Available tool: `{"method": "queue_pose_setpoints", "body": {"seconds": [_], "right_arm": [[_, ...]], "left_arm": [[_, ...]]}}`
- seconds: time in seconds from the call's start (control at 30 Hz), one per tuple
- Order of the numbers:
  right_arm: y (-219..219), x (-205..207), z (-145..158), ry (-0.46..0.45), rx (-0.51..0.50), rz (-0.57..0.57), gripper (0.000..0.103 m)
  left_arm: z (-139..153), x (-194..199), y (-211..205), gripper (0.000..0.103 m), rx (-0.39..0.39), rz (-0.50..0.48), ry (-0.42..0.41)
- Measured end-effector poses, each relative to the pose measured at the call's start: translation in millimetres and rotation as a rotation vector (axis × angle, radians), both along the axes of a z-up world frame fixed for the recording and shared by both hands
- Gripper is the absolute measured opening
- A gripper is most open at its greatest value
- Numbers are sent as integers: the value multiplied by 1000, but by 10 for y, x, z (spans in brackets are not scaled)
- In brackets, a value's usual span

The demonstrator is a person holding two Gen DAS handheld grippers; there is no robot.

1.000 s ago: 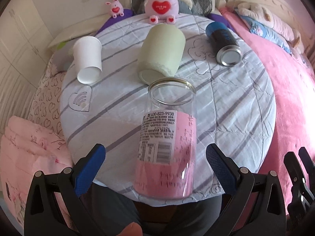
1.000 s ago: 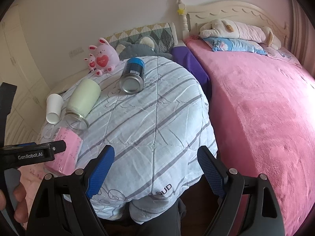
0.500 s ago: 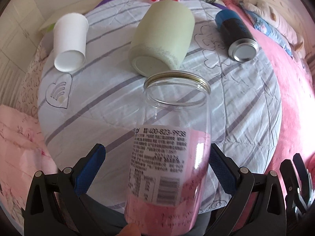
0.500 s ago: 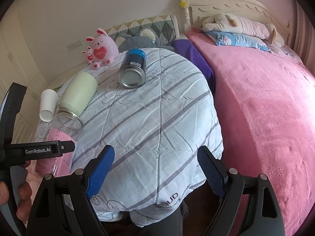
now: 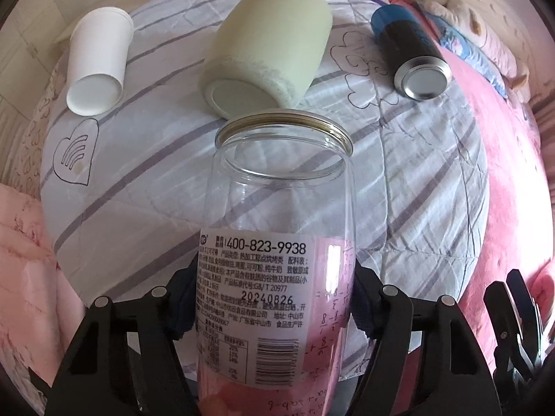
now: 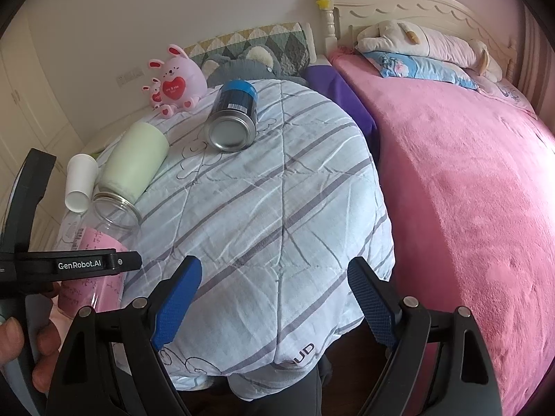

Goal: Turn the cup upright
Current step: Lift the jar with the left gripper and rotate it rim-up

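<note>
Left gripper [image 5: 274, 306], wide open a second ago, has now closed on the jar [image 5: 277, 242]; right gripper [image 6: 274, 306] stays open, holding nothing

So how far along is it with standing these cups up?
Nothing stands upright yet. The left gripper is closed on the clear jar, which lies on its side on the striped quilt. The white paper cup, green cup and blue can lie tipped over. The right gripper hangs open, empty.
</note>
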State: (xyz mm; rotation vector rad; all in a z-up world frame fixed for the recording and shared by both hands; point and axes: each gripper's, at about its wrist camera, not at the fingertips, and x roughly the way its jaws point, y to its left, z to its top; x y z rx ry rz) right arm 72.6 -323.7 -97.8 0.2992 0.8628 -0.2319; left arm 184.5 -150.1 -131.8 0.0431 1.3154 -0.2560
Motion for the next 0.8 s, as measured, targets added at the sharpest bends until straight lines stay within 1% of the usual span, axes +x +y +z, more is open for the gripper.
{"method": "queue_pose_setpoints", "body": {"seconds": [0.13, 0.23, 0.33, 0.4, 0.53, 0.57, 0.67, 0.7, 0.8], "right_arm": [[-1, -29, 12, -5, 0, -2, 87], [10, -51, 20, -7, -2, -3, 87], [19, -73, 35, -9, -4, -3, 87], [34, -90, 56, -14, -8, -1, 87], [71, -116, 97, -21, -16, 4, 87], [82, -122, 103, -21, -18, 5, 87], [115, -122, 108, -15, -25, 10, 87], [130, -124, 109, -13, -28, 12, 87], [179, -127, 120, -4, -45, 18, 87]], "left_arm": [[29, -50, 7, 71, -27, -28, -11], [126, -112, 41, 71, -50, -56, -42], [279, -173, 93, 71, -57, -79, -109], [395, -219, 133, 71, -63, -82, -173], [635, -257, 231, 71, -45, -71, -365], [639, -263, 248, 71, -46, -66, -403], [648, -250, 334, 71, -55, -51, -568], [639, -253, 349, 71, -57, -52, -635], [599, -183, 349, 72, -31, -35, -803]]}}
